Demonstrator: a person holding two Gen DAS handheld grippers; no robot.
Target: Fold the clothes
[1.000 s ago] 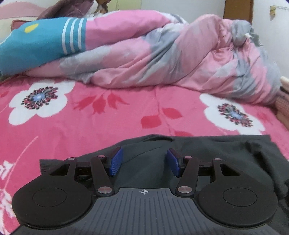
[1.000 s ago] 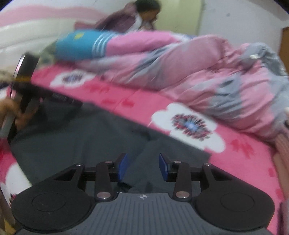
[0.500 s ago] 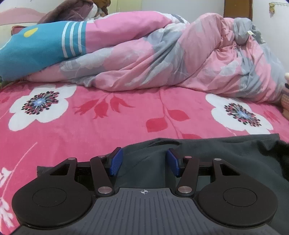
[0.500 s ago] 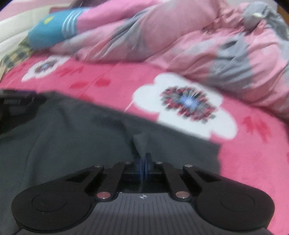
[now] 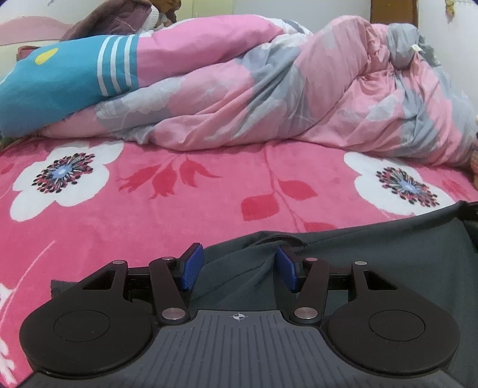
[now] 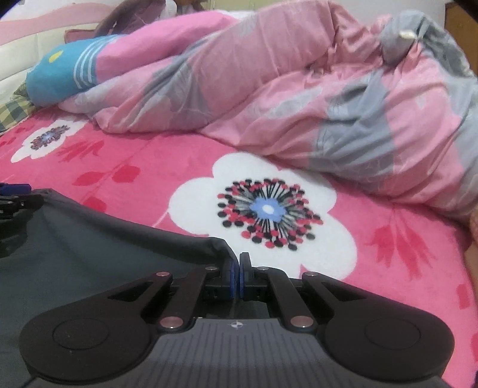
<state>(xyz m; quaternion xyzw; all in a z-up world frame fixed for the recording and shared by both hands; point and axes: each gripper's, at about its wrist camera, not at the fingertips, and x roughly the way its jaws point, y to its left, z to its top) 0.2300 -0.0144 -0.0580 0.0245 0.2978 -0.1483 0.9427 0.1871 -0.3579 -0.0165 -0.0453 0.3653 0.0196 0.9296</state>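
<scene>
A dark grey garment (image 5: 373,250) lies on the pink flowered bedspread (image 5: 149,209). In the left wrist view my left gripper (image 5: 239,270) is open, its blue pads on either side of a raised fold of the garment's edge without pinching it. In the right wrist view the same dark grey garment (image 6: 74,256) spreads to the left, and my right gripper (image 6: 238,279) is shut on its corner, which is lifted a little off the bed. The left gripper's fingertips (image 6: 15,191) show at the far left edge of that view.
A bunched pink and grey quilt (image 5: 283,89) and a blue striped pillow (image 5: 59,80) lie across the back of the bed. A checked cloth (image 6: 12,113) sits at the left. A white wall and a wooden door frame (image 5: 394,12) stand behind.
My right gripper went from open over the garment to shut on its corner, then drew it up and back. The left gripper stayed open and shifted slightly along the garment's edge.
</scene>
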